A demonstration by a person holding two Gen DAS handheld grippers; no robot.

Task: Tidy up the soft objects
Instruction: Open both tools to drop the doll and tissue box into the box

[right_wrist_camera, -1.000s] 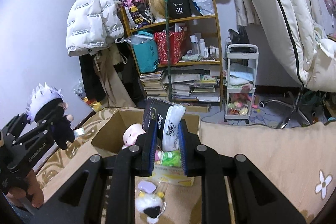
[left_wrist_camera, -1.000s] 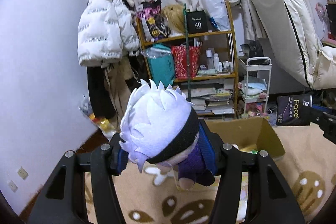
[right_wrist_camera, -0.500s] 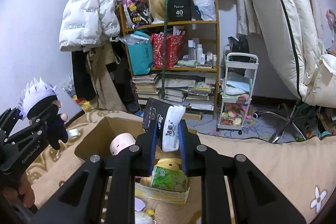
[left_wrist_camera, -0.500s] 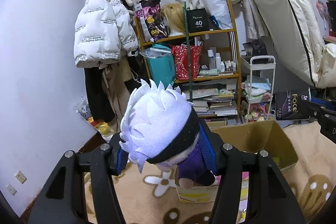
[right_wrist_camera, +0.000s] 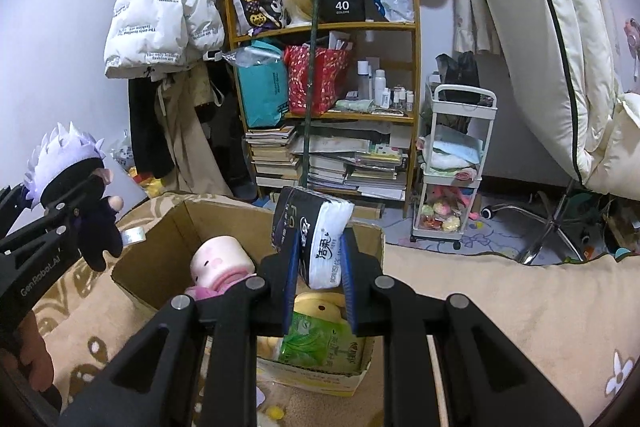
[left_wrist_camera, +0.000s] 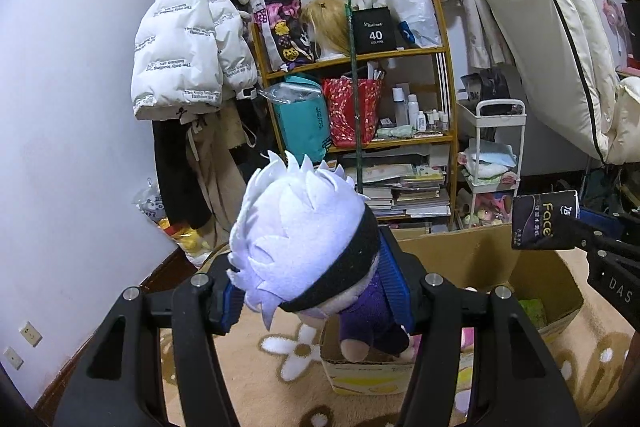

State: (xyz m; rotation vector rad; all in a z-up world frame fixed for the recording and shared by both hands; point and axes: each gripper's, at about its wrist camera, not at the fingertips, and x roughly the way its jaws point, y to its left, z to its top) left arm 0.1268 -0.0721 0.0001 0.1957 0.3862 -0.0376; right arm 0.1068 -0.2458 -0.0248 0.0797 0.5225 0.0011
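Felt-haired plush doll [left_wrist_camera: 308, 247] squeezed between left gripper [left_wrist_camera: 316, 297] jaws; crinkly tissue pack [right_wrist_camera: 316, 239] pinched narrow between right gripper [right_wrist_camera: 319, 281] jaws.

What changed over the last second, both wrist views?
Both grippers came down toward the cardboard box: it sits larger and higher in both views, its contents now under the right gripper. Nothing was grabbed or released. Unchanged: the left gripper is clamped on the white-haired plush doll, the right on the tissue pack.
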